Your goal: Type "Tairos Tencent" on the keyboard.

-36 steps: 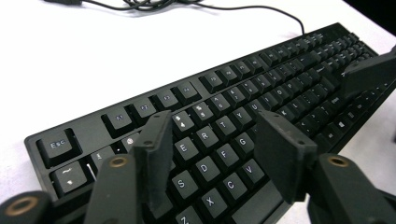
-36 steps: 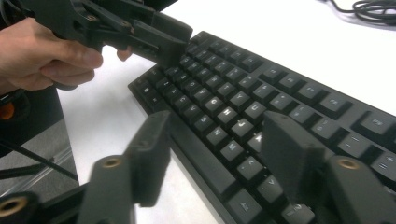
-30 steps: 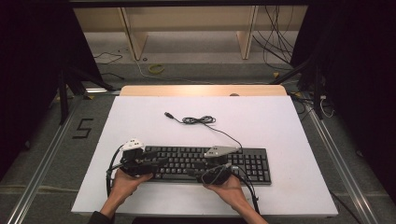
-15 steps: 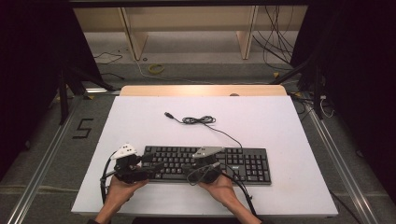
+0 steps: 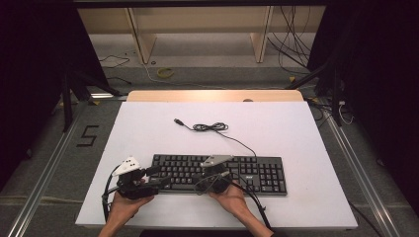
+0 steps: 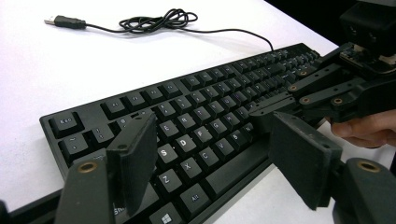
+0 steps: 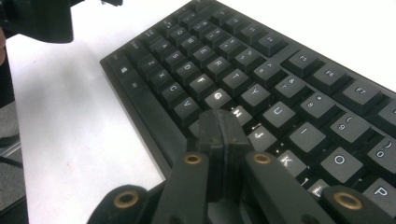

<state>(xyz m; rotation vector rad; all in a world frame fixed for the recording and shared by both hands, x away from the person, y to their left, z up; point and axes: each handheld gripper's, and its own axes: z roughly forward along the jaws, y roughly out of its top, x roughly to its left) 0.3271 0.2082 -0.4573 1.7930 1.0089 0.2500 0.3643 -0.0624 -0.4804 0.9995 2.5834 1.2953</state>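
Over the middle letter rows of the black keyboard (image 5: 220, 173), my right gripper (image 7: 219, 126) is now standing with its jaws pressed flat together, nothing between them, having just been closing into one blunt tip that I judge I am readying for poking a key near H and J. Beside it, my left gripper (image 6: 210, 158) has just been opening its jaws and is hovering spread and empty above the S and X keys, while the keyboard is lying flat near the front edge of the white table (image 5: 306, 133), long axis running left to right, cable (image 5: 212, 127) trailing off the far side.
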